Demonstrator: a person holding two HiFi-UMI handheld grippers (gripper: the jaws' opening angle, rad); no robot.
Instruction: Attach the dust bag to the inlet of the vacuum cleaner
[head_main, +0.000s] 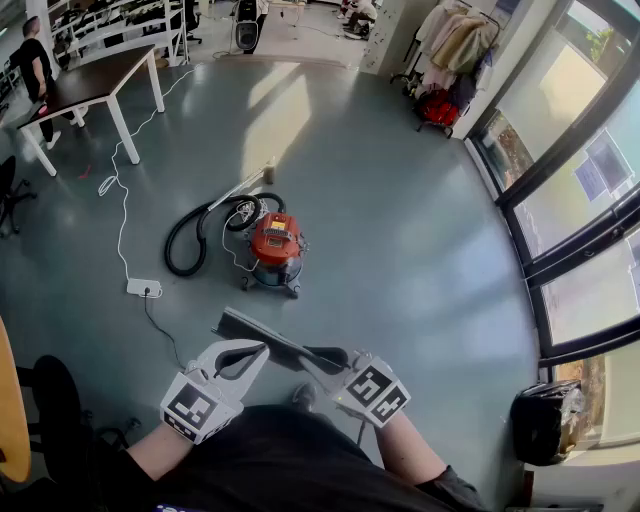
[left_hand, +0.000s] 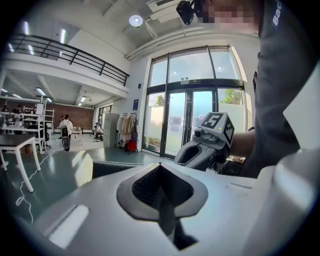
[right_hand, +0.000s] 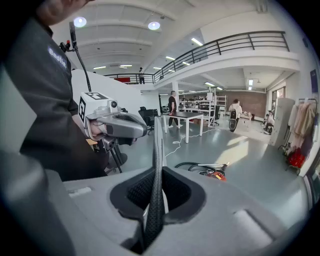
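The red canister vacuum cleaner (head_main: 276, 243) stands on the grey floor ahead of me, its black hose (head_main: 185, 245) looped to its left. It also shows small in the right gripper view, vacuum cleaner (right_hand: 212, 173). Close to my body both grippers hold a flat dark dust bag (head_main: 265, 335) above the floor. My left gripper (head_main: 258, 350) pinches its near edge, and my right gripper (head_main: 322, 362) is shut on its right end. In the right gripper view the bag's edge (right_hand: 157, 150) stands upright between the jaws of the right gripper (right_hand: 156, 200). In the left gripper view a dark strip sits in the left gripper (left_hand: 162, 200).
A white power strip (head_main: 143, 288) with its cable lies left of the vacuum. A white-legged table (head_main: 95, 80) stands far left, with a person beside it. A clothes rack (head_main: 455, 60) and tall windows line the right side. A black bin (head_main: 545, 420) sits at the near right.
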